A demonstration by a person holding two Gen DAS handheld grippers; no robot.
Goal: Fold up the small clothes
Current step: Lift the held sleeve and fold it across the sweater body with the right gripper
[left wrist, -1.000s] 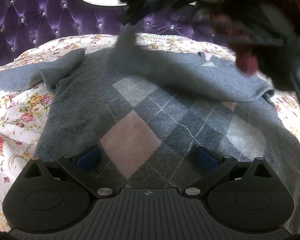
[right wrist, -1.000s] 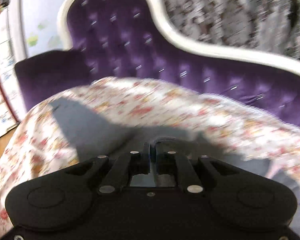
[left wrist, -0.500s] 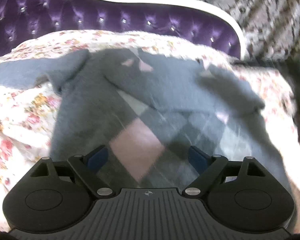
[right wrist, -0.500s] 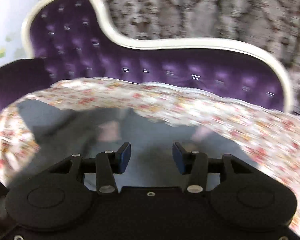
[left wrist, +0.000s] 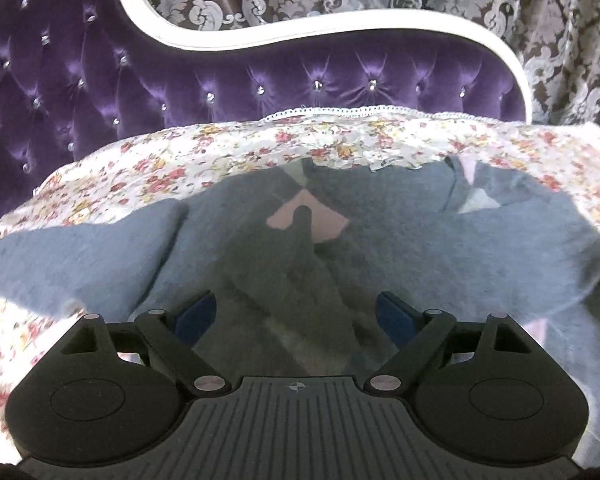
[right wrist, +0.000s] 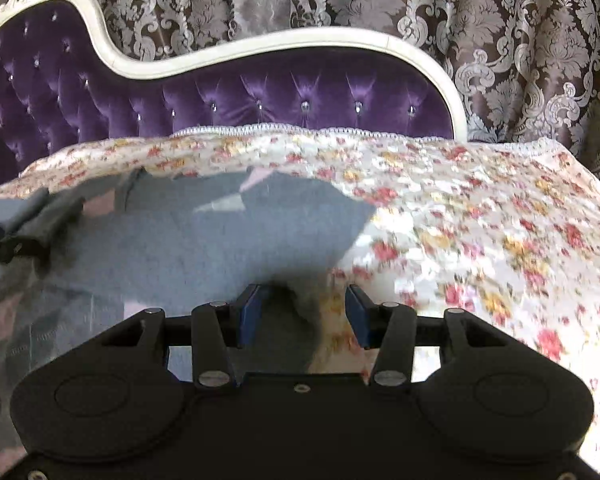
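A small grey argyle sweater [left wrist: 380, 240] with pink and pale diamonds lies spread on a floral sheet [left wrist: 220, 148]. One sleeve [left wrist: 80, 256] stretches to the left; the other sleeve lies folded across the chest. My left gripper [left wrist: 296, 316] is open and empty, low over the sweater's body. In the right wrist view the sweater [right wrist: 204, 240] lies left of centre. My right gripper [right wrist: 302, 312] is open and empty at the sweater's right edge, where grey knit meets the sheet [right wrist: 480, 240].
A purple tufted sofa back [left wrist: 260, 76] with a white frame [right wrist: 260, 46] rises behind the sheet. Patterned curtains [right wrist: 500, 40] hang beyond it. The sheet drops off at the right edge [right wrist: 580, 176]. The other gripper's dark fingers [right wrist: 4, 240] show at far left.
My right gripper let go of the sleeve, which now lies across the chest, and moved back to the sweater's right edge. My left gripper stayed open and tilted up toward the sofa back.
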